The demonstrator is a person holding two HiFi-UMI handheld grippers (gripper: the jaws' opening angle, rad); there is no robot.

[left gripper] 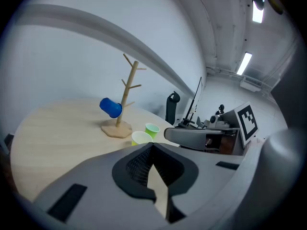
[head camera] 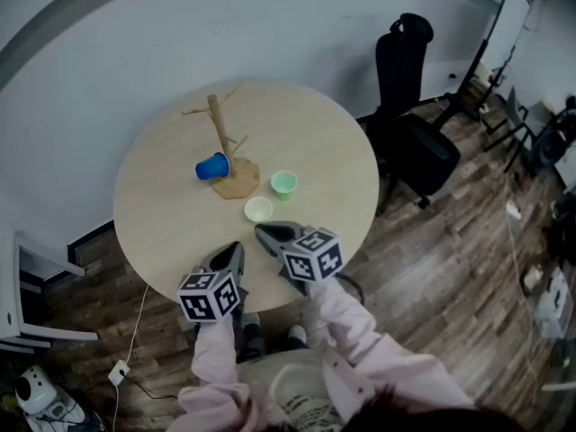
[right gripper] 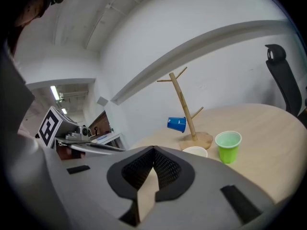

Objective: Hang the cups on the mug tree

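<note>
Well, with my left gripper and right gripper both closed and empty, pushing in unopened could topple the near yellow cup

A round pale wooden table stands near the white wall. A black office chair sits just beside it on dark wood-plank floor, where a white cable and plug lie.

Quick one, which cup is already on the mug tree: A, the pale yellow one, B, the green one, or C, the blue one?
C: the blue cup hangs sideways on a low branch of the mug tree, while the green cup and the pale yellow cup stand on the table.
</note>
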